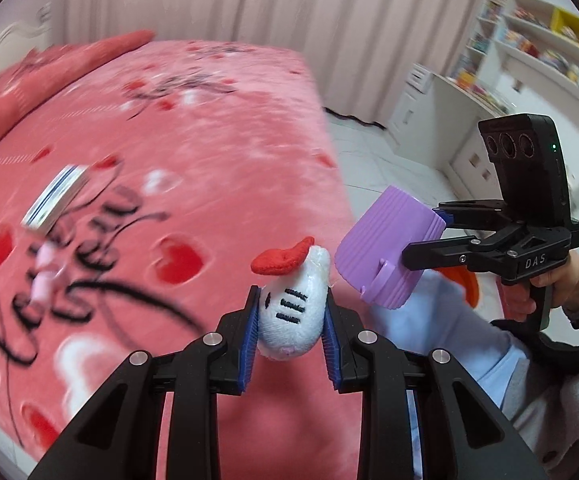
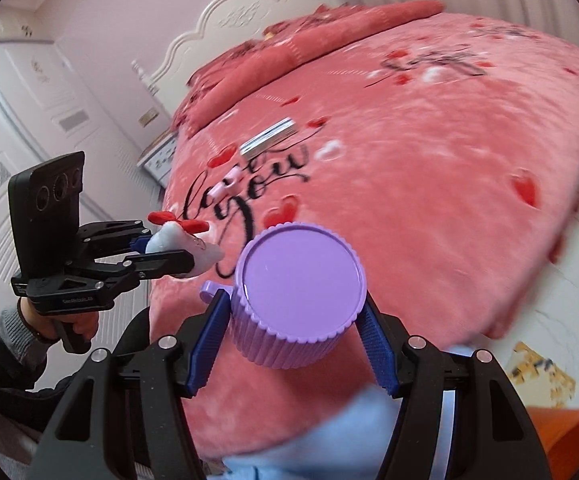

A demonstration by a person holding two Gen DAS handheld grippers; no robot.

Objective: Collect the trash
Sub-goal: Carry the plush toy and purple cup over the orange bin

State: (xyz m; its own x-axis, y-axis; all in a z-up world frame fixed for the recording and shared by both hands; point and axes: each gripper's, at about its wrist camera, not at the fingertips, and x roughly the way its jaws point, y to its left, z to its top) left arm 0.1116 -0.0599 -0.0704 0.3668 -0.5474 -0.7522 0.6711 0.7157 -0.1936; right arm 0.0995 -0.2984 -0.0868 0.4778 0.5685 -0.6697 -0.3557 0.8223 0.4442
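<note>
Bed with a pink blanket printed with red hearts and black script; pleated curtain at 12 o'clock, shelves at 2 o'clock, white tiled floor between them. In the right wrist view: white door at 9 o'clock, carved headboard at 11 o'clock.

On the blanket, one flat packet at 9 o'clock and one small pink item below it, blurred.

Two grippers. Left gripper: fingers pinch one white plush with a red bow. Right gripper: fingers clamp one purple ribbed cup, held off the blanket.

One orange bin at 5 o'clock.
</note>
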